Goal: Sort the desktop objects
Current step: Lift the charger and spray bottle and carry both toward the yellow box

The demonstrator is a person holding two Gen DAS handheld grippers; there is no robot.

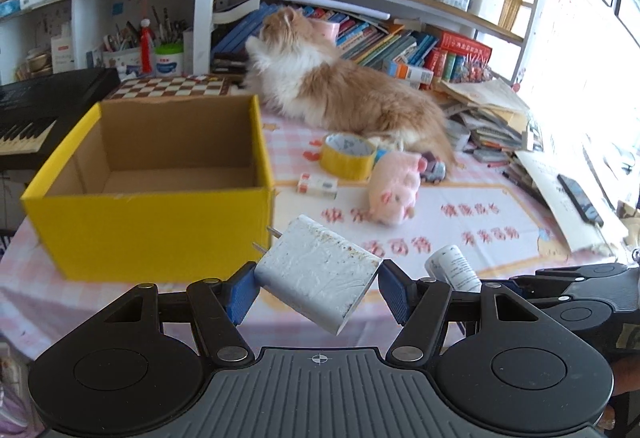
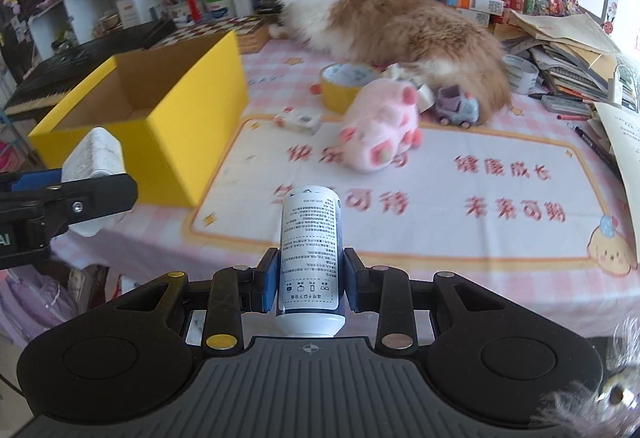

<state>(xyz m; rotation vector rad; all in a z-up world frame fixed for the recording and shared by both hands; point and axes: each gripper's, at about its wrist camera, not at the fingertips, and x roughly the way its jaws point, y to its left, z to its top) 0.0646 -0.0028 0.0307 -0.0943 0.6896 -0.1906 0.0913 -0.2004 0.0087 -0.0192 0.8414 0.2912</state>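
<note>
Left gripper (image 1: 318,288): jaws pinching a white plug-in charger (image 1: 318,274), tilted, its two prongs aimed at the yellow cardboard box (image 1: 148,230); the charger's lower corner hangs below the blue pads. Right gripper (image 2: 308,284): jaws pressed against the sides of a small white bottle (image 2: 310,258) with printed text, its base toward the camera; the far end cannot be made out. Both are held over the near edge of the worktop (image 2: 460,238), the box open-topped and empty as far as visible, its near floor hidden by the front wall. Behind, a long-haired cat (image 1: 344,90) lies partly covering a roll of yellow tape (image 1: 348,156); a pink plush toy (image 1: 394,192) hides most of a toy car (image 2: 458,108). A small carton (image 1: 318,185) is blurred, its print illegible.
</note>
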